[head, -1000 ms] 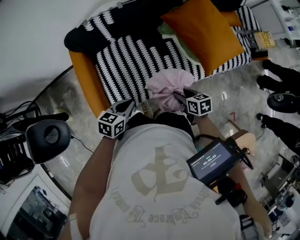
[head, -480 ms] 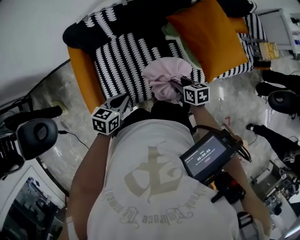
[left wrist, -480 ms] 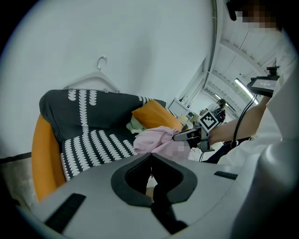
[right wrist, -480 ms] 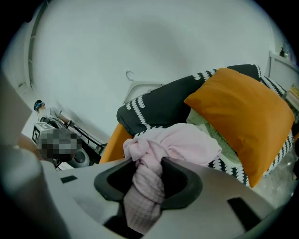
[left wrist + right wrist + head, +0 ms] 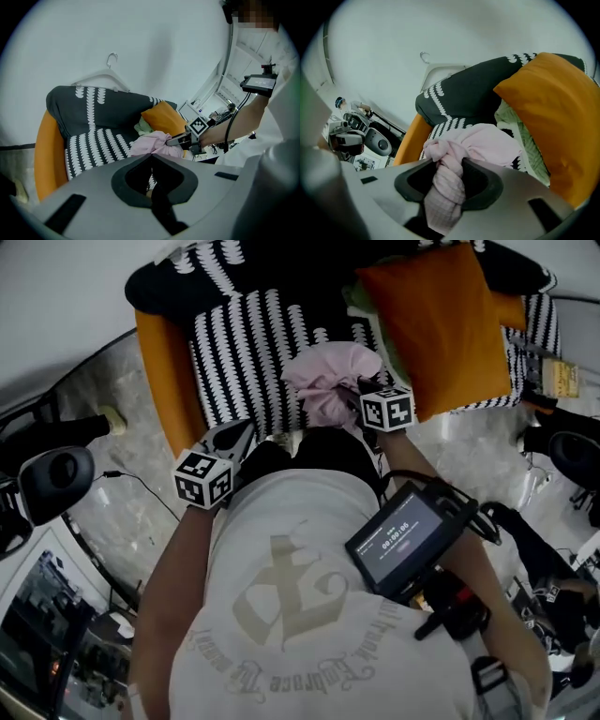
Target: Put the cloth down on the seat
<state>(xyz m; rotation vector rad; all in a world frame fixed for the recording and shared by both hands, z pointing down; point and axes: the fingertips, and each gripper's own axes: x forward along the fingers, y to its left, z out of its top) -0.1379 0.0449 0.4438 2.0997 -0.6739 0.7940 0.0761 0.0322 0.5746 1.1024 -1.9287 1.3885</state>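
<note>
A bunched pink cloth [image 5: 328, 379] hangs over the front edge of the black-and-white patterned seat [image 5: 239, 343]. My right gripper [image 5: 354, 397] is shut on it. In the right gripper view the cloth [image 5: 485, 143] runs as a twisted bundle between the jaws of that gripper [image 5: 445, 176], above the seat [image 5: 450, 125]. My left gripper [image 5: 239, 435] is held lower left of the cloth, off the seat's front corner, shut and with nothing in it. In the left gripper view the closed jaws of that gripper [image 5: 151, 161] point at the cloth [image 5: 149, 143] and seat [image 5: 93, 145].
An orange cushion [image 5: 441, 324] leans at the seat's right, with a pale green cloth [image 5: 529, 140] beside it. The sofa has an orange side panel [image 5: 164, 381]. A white hanger [image 5: 110, 75] rests on the sofa back. Black equipment [image 5: 56, 479] stands on the marble floor to the left.
The right gripper has carried the pink cloth slightly farther in over the seat's front edge. The left gripper has drifted a little left. Both grips are unchanged.
</note>
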